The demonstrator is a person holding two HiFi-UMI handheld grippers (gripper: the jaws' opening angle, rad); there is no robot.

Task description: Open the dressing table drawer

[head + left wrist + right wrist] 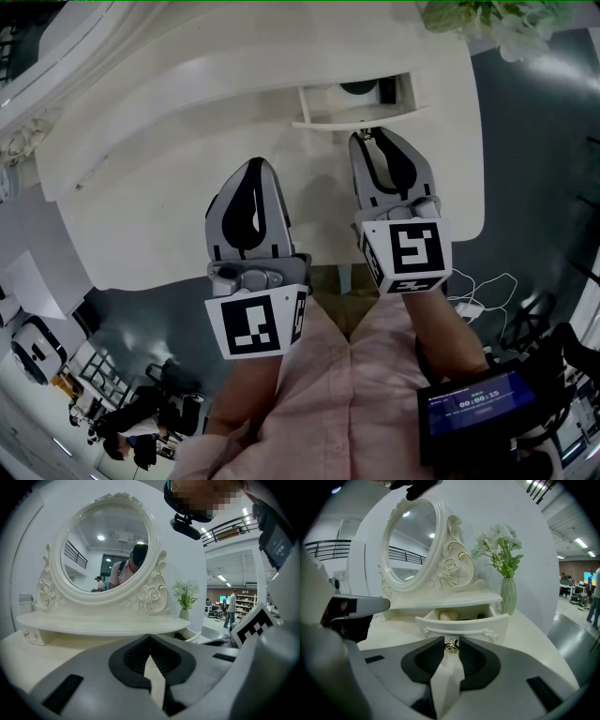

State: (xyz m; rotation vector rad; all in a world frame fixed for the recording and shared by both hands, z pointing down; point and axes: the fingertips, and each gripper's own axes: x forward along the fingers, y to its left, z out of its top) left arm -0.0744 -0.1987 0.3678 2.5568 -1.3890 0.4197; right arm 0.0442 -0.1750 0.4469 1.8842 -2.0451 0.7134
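Note:
The white dressing table (pixel 169 187) has a small drawer (pixel 361 111) under its mirror shelf, standing pulled out. In the right gripper view the drawer (pixel 461 625) shows a cream object (pixel 449 616) inside. Its small metal knob (pixel 451 645) sits pinched between the tips of my right gripper (pixel 451 642), which is shut on it; the head view shows this gripper (pixel 372 135) at the drawer front. My left gripper (pixel 255 171) hovers over the tabletop left of the drawer, its tips (pixel 150 636) together with nothing between them.
An oval mirror (pixel 105 550) in a carved white frame stands at the back of the table. A vase of white flowers (pixel 507 595) stands right of the drawer. The table's front edge (pixel 281 267) is just under my hands. Cables (pixel 478 291) lie on the floor.

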